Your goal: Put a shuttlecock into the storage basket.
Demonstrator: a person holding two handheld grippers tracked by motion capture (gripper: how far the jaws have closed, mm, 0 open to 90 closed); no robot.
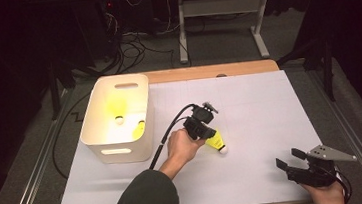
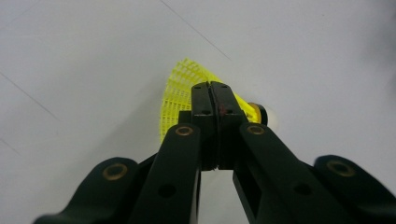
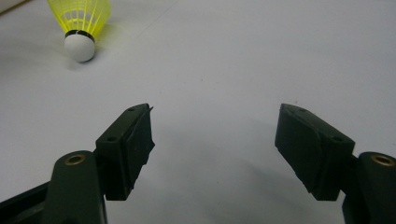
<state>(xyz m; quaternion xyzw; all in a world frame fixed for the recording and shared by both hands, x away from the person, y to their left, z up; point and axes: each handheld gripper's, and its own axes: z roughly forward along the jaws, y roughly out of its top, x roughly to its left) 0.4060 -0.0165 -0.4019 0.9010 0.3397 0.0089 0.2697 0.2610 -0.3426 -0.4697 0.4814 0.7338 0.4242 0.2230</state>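
Surface [image 1: 249,105]: bin [image 1: 116,119] at its left rear, holding two shuttlecocks, one [image 1: 117,107] toward the back, the other [image 1: 139,130] to its right and nearer the front. Third shuttlecock [image 1: 216,143] near the middle of the surface, right of the bin, under the left gripper [image 1: 207,132]. Right gripper [image 1: 291,160] at the front right corner, well apart from the shuttlecock. Table frame [image 1: 218,15] on the floor behind the surface.
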